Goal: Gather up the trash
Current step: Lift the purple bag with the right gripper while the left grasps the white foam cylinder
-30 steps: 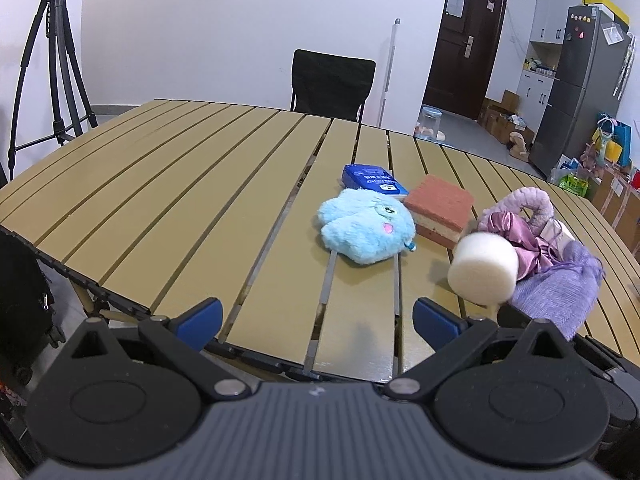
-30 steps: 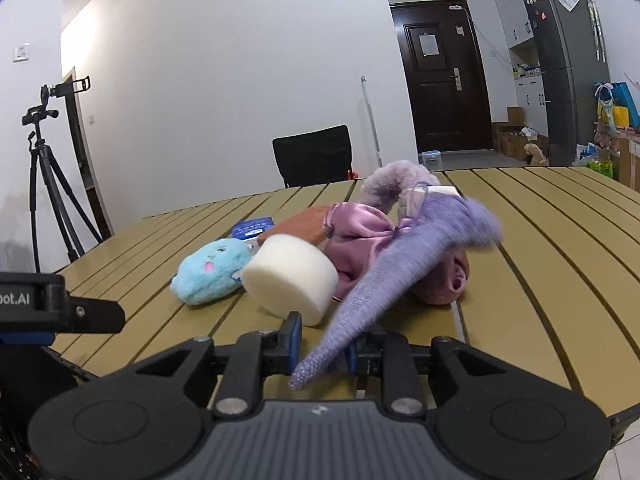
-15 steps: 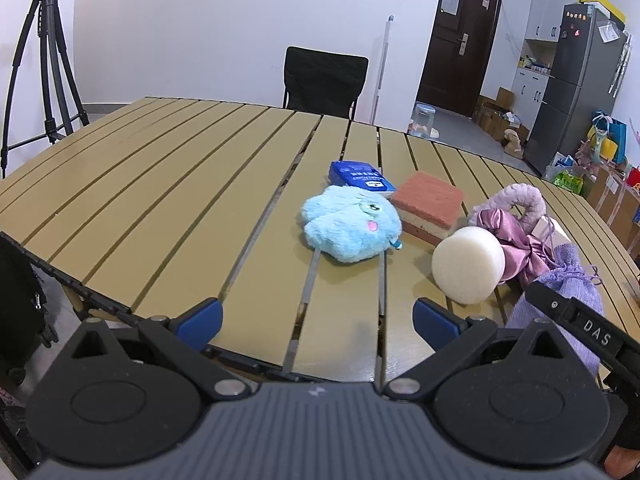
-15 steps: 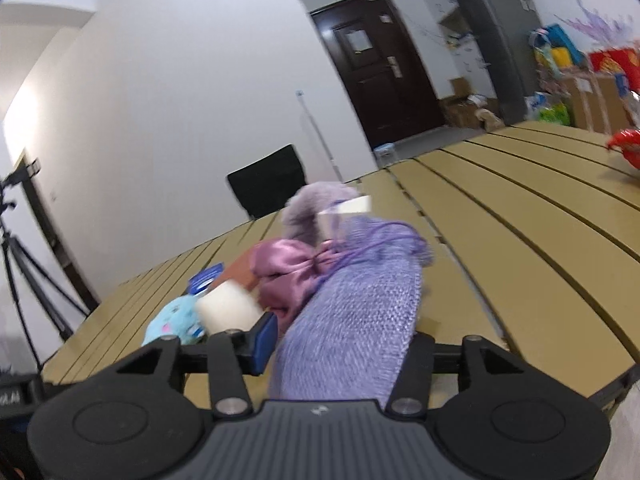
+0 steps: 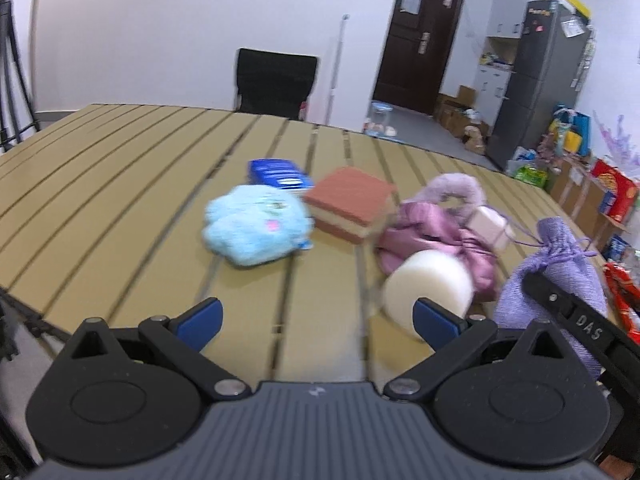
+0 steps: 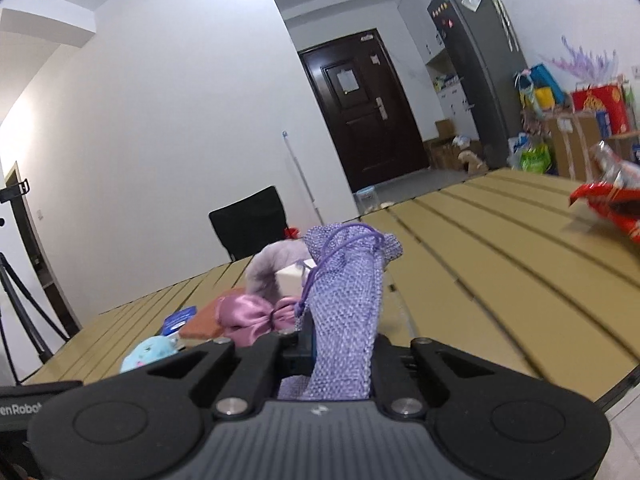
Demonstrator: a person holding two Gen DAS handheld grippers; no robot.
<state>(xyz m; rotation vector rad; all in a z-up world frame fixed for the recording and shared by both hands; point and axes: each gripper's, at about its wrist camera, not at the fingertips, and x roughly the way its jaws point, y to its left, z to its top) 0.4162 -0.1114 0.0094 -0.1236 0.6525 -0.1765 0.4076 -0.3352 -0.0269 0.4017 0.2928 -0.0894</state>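
Note:
My right gripper point(image 6: 340, 344) is shut on a purple woven drawstring pouch point(image 6: 346, 300) and holds it upright above the slatted table; the pouch also shows at the right of the left wrist view point(image 5: 556, 272). My left gripper point(image 5: 316, 316) is open and empty at the near table edge. On the table lie a light blue plush point(image 5: 256, 228), a blue packet point(image 5: 276, 172), a red-topped sponge block point(image 5: 350, 206), a white foam cylinder point(image 5: 428, 284) and pink satin fabric point(image 5: 436, 232) with a fluffy purple band point(image 5: 456, 188). A red wrapper point(image 6: 608, 204) lies at the far right.
A black chair point(image 5: 276, 84) stands behind the wooden slatted table point(image 5: 120, 184). A tripod point(image 6: 16, 312) stands at the left. A dark door point(image 6: 360, 108), a fridge point(image 5: 536, 80) and boxes and bags fill the right side of the room.
My right gripper has lifted the purple pouch off the pile and turned right, bringing the red wrapper into view. My left gripper has shifted slightly and stays open.

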